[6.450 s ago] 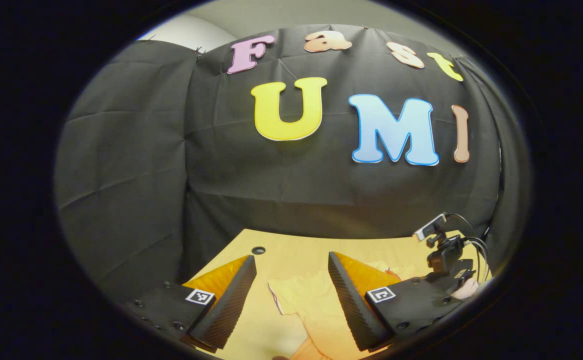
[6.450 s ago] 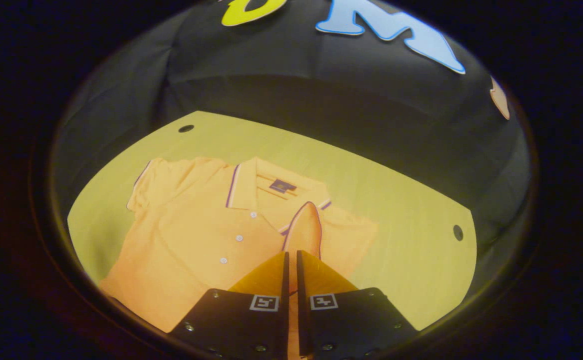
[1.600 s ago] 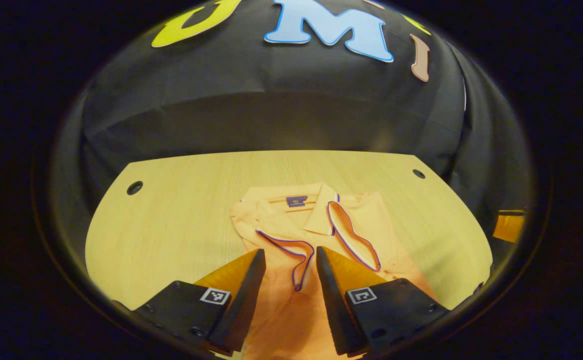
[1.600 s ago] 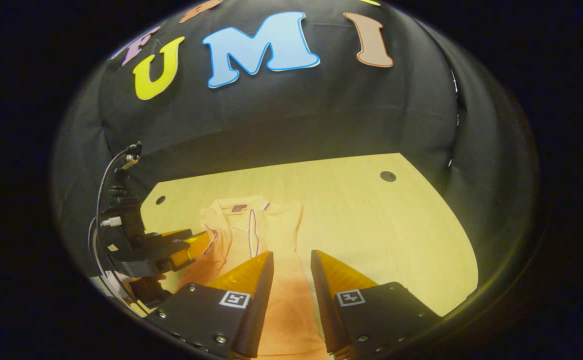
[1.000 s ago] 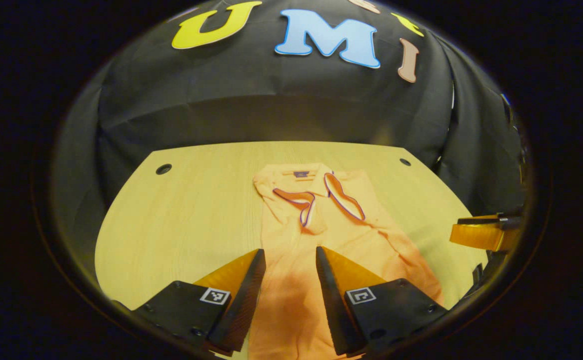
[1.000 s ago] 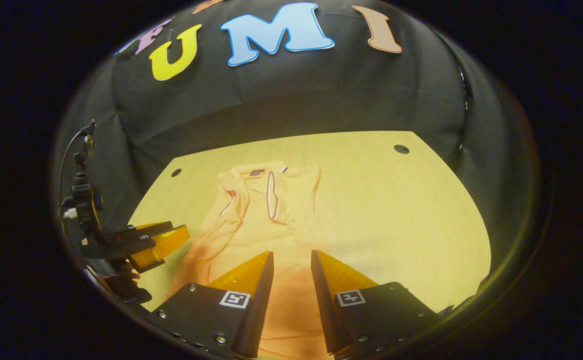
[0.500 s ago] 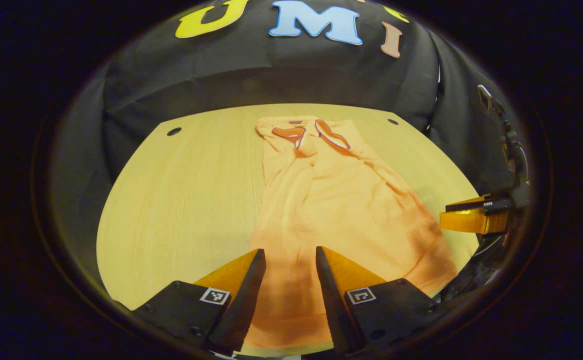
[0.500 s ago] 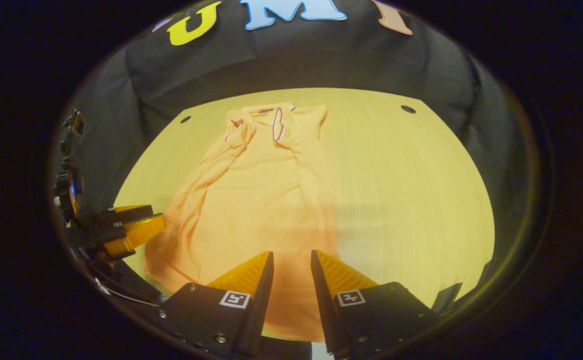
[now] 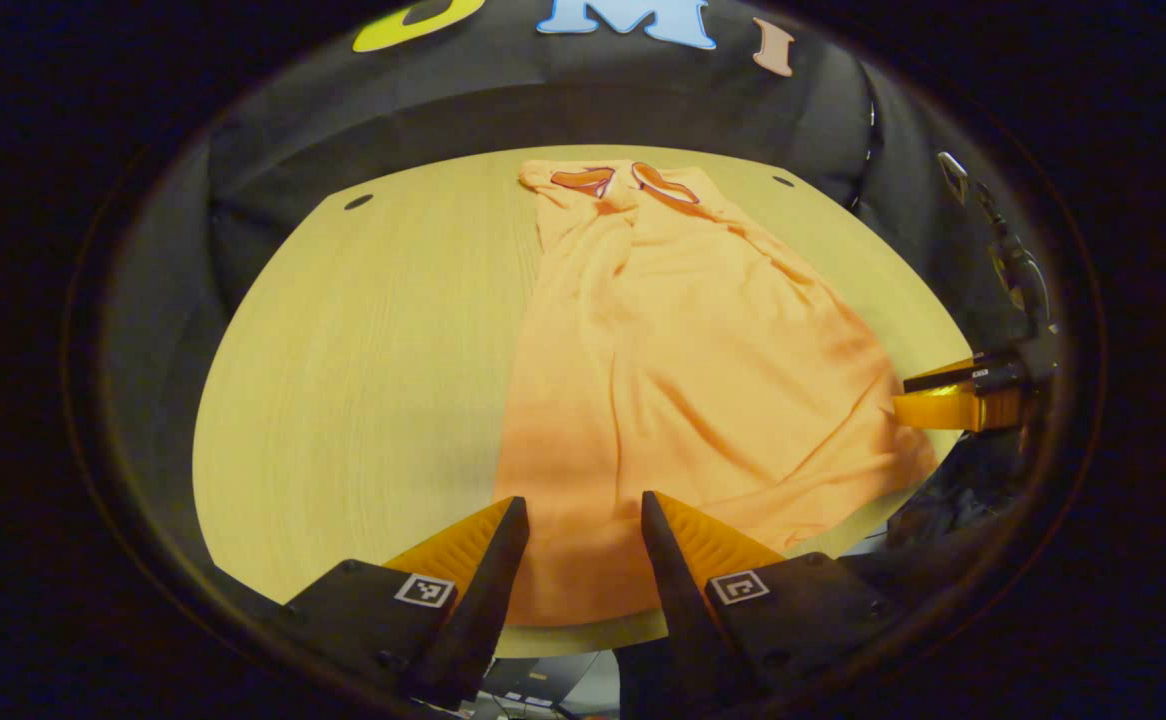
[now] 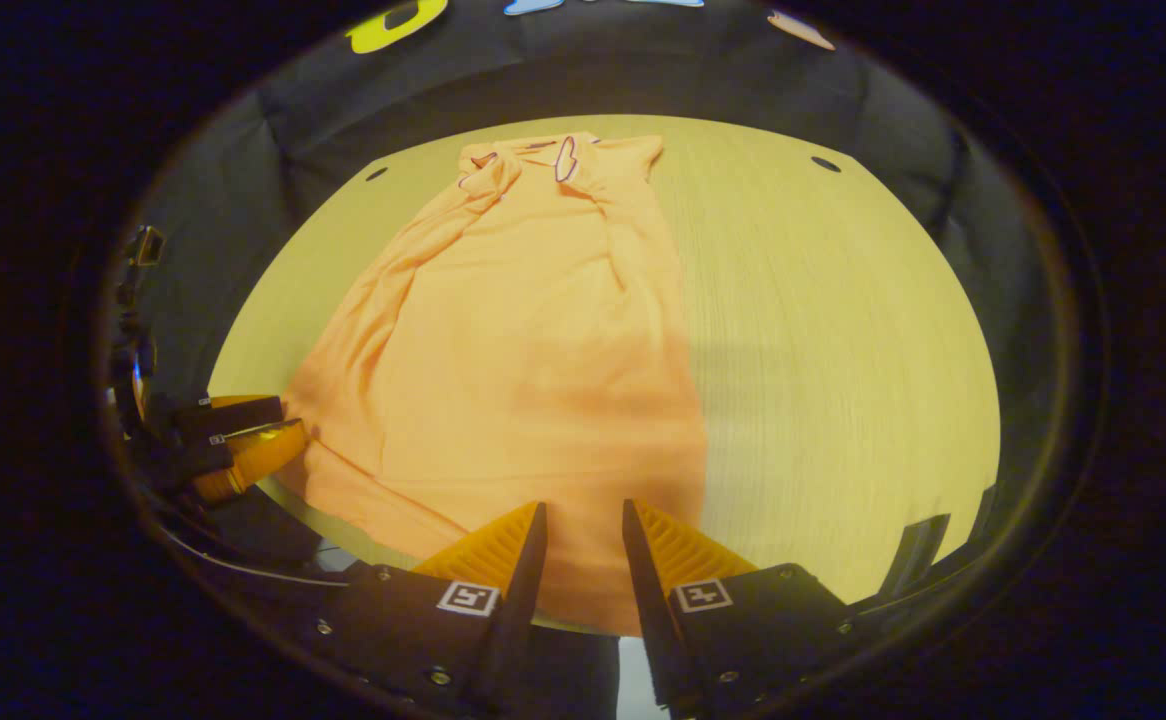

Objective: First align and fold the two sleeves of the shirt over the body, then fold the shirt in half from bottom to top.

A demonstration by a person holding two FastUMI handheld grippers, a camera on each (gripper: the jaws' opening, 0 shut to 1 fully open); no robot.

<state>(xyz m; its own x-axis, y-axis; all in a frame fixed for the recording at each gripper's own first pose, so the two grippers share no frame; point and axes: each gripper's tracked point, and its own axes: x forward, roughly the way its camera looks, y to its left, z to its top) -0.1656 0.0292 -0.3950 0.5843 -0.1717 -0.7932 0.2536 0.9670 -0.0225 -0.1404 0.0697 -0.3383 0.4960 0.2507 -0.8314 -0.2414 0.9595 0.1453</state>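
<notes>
One orange shirt lies flat and lengthwise on the wooden table, its collar at the far end and its hem at the near edge. Both sleeves are already folded in over the body near the collar, their dark-trimmed cuffs lying side by side (the trim reads as thin loops from this angle). The cloth is loosely wrinkled, with long creases running down the body.

In the left gripper view, the left gripper sits at the near end of the shirt with its jaws apart, and the hem area lies ahead of and between the two fingers; whether either finger touches the cloth cannot be told. The body of the shirt stretches straight away from the jaws toward the collar. Off to the right of these jaws, at the shirt's near right corner, the other gripper is seen from the side.

In the right gripper view, the right gripper also has its jaws parted, a narrower gap, with the hem just ahead of the fingertips. The shirt runs away from the jaws and slightly leftward. To the left of these jaws, the left gripper sits just beside the shirt's near left corner.

Bare table spreads to the right of the right jaws, with small round holes near its far corners.
</notes>
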